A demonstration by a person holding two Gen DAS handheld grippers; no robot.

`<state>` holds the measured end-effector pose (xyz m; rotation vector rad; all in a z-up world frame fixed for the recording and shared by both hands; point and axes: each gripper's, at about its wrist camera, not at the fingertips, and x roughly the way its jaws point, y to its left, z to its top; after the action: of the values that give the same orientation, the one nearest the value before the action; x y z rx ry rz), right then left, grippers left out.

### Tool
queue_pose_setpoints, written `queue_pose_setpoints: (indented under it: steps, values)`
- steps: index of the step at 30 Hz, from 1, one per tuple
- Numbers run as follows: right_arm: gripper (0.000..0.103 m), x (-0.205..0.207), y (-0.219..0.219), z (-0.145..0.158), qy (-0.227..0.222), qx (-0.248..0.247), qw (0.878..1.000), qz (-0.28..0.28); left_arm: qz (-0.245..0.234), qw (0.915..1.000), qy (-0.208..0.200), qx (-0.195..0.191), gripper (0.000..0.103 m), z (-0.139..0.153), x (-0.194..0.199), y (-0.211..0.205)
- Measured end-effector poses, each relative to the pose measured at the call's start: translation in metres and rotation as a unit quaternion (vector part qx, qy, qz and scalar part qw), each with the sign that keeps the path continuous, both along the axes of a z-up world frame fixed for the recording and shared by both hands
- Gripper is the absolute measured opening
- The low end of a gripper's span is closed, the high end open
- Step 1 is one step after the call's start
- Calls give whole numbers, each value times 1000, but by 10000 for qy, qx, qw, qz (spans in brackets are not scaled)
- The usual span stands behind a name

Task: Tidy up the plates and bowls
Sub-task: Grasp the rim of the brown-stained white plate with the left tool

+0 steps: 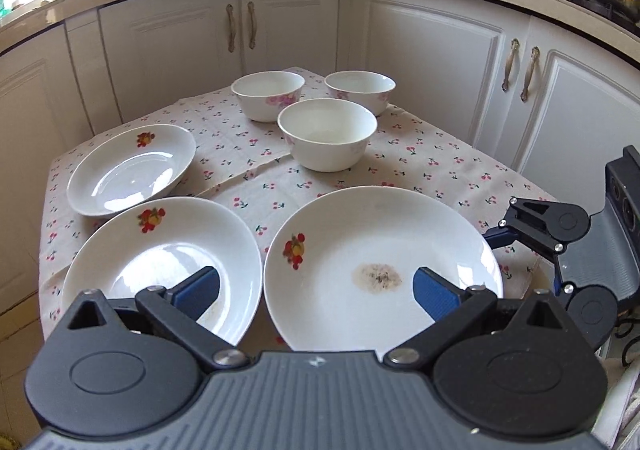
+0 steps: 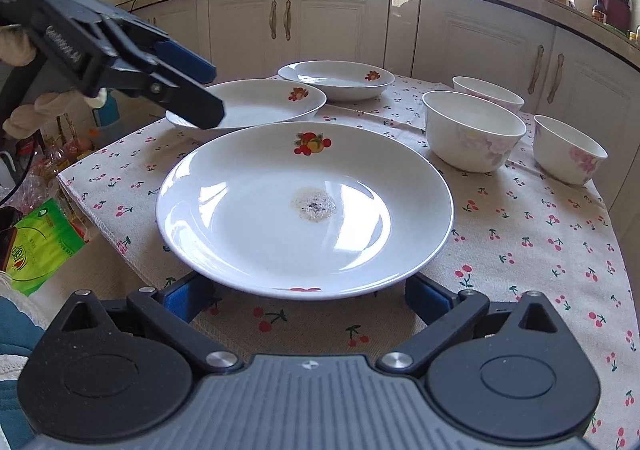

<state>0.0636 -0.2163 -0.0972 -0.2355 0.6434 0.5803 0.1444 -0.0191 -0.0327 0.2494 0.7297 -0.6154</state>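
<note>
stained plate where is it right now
The stained plate lies at the near edge of the cherry-print tablecloth, directly ahead of the open right gripper. A clean plate sits behind it and three bowls to its right.

White plates (image 2: 256,218) bear red-orange fruit motifs; white bowls (image 2: 474,130) show pink flowers; the beige cloth (image 2: 540,250) has cherries; claw pads (image 1: 434,292) are blue.
</note>
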Motion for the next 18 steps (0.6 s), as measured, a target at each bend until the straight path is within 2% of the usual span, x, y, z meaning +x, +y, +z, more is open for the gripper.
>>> queue_pose_setpoints:
  steps: [6,12,18]
  values:
    - [103,-4,-1,-1,-93,54,9999,-71,-581,9976,335,181,101,-10,40,-32]
    - [103,-6,1,-1,-114,93,9999,-85,-852,9921,745,539,97,-25,67,-49]
    - [103,-7,2,-2,-152,158,9997,-58,-999,9859,1167,663,96,-31,77,-52]
